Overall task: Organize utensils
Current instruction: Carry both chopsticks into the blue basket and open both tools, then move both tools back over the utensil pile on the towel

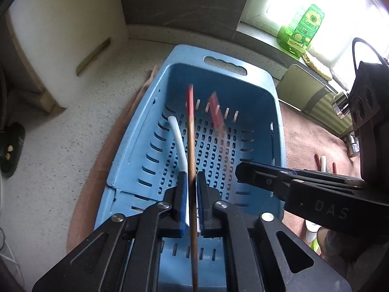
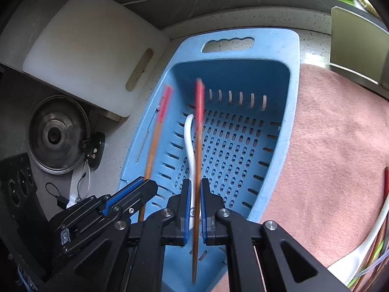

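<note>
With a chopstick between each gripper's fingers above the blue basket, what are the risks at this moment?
1. The left gripper and right gripper stand close together over the blue basket; they might collide.
2. Each chopstick looks blurred and sits in a narrow gap, so it may drop at an angle and land across the basket's rim.
3. A white spoon already lies inside; a falling chopstick could strike it.
</note>
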{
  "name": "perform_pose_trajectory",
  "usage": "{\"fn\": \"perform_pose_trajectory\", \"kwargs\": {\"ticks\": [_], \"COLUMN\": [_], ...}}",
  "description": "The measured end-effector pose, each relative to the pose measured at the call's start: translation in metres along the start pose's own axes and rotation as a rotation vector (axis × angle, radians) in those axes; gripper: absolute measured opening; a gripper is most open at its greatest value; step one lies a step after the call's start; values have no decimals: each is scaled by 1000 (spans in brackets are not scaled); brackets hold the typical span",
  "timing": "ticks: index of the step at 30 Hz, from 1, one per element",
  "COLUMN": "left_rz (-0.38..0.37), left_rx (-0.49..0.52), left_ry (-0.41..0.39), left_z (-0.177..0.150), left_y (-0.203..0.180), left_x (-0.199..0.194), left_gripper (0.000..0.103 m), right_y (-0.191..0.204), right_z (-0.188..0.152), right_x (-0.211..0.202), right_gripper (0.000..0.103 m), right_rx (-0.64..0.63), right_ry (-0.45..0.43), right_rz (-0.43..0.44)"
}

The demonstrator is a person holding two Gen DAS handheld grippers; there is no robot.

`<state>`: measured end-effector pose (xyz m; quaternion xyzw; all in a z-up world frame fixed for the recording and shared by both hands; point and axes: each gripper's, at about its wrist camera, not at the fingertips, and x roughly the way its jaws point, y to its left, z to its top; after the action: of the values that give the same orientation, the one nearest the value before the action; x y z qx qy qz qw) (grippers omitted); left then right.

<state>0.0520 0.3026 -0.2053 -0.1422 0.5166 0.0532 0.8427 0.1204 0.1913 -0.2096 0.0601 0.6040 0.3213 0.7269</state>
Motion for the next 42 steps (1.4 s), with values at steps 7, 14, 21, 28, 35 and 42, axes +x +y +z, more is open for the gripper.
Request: {"fn": "perform_pose_trajectory", "kwargs": {"ticks": [7, 14, 21, 28, 35, 42], "left_rz": [3, 24, 66, 29, -30, -91], "left_rx": [8, -27, -69, -38, 21, 26], "left_ry": [-1, -47, -90, -108, -86, -28], "left_z": [-1, -9, -27, -54, -83, -99], "left_y": [-2, -1, -5, -44, -95, -132], "left_x": [4, -19, -46, -63, -55, -32], "left_gripper": [19, 19, 19, 19, 22, 35], "right_y": [-11, -18, -26, -50, -95, -125], "right_z": [-1, -11, -26, -49, -64, -67], "right_x": [-12, -49, -93, -130, -161, -154], "right_gripper": [29, 29, 29, 29, 29, 29], "right_rx": [0, -60, -164, -274, -254, -225], "right_ry": [-17, -45, -64, -97, -105, -31], "right_rz": [2, 47, 91, 43, 38, -43]}}
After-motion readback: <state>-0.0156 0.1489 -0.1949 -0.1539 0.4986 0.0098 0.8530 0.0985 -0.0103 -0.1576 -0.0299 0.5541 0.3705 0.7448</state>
